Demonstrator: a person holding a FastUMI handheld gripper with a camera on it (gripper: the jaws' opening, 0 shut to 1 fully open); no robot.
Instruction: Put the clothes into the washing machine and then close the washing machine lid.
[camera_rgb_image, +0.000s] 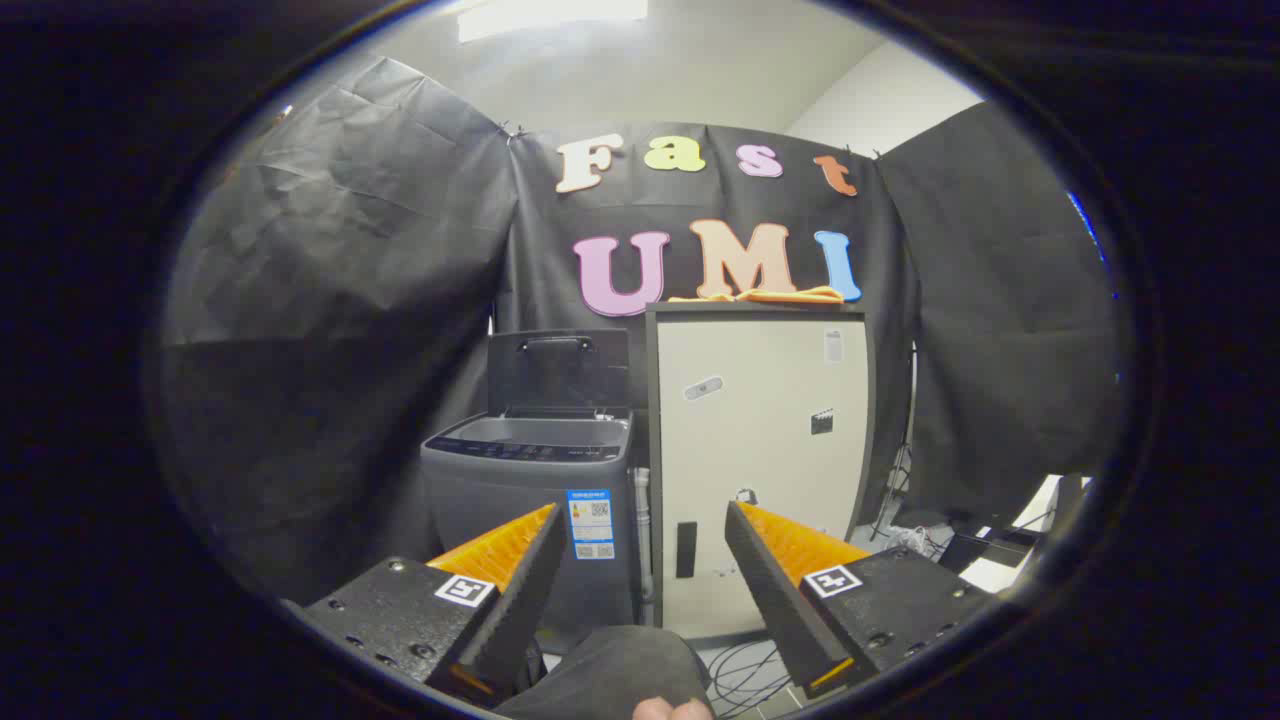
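Observation:
A grey top-loading washing machine (535, 500) stands well beyond my fingers, ahead of the left one, with its dark lid (558, 368) raised upright at the back. An orange cloth (772, 295) lies on top of the tall white cabinet (760, 440) that stands right beside the machine. My gripper (642, 520) is open, with nothing between its fingers, far back from both the machine and the cabinet.
Black cloth walls close the booth on the left, back and right. Cables (745, 675) lie on the floor at the cabinet's foot, and more clutter (960, 545) sits on the floor to its right. A person's knee (610, 670) shows low between the fingers.

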